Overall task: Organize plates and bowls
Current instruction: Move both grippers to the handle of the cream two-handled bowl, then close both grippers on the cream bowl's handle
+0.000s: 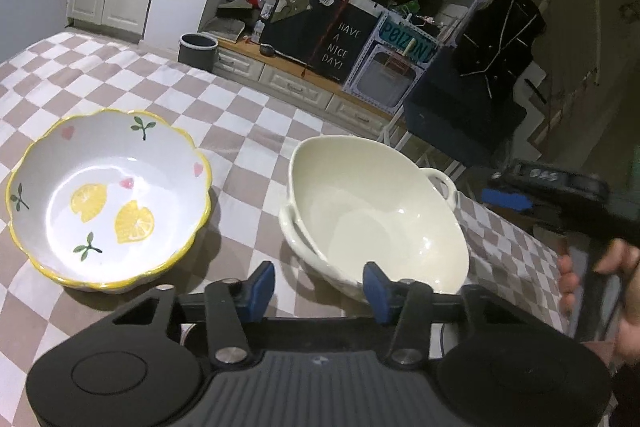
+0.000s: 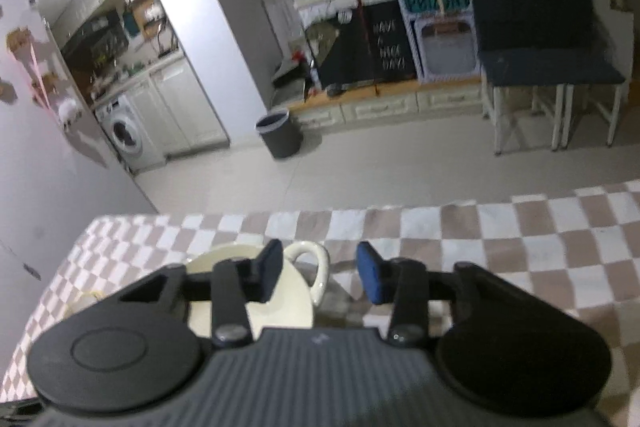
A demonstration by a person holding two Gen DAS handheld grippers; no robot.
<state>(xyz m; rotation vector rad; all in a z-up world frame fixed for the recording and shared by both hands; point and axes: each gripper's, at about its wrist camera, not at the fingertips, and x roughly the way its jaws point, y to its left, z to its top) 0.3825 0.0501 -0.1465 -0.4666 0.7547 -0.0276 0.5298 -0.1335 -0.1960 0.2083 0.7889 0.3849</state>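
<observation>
Two bowls are sitting on the checkered bench (image 1: 248, 131): a lemon-patterned bowl (image 1: 108, 203) at left, a cream handled bowl (image 1: 376, 215) near the right edge. Left gripper (image 1: 318, 291) is hovering apart; right gripper (image 2: 318, 275) is straddling the handle (image 2: 314, 267), unclamped.

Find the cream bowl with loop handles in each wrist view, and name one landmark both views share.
Left wrist view: cream bowl right of centre on the checked cloth, beside the lemon bowl.
Right wrist view: cream bowl at lower centre, partly hidden behind the gripper, one handle showing between its fingers.
Shared landmark: grey bin on the floor.
</observation>
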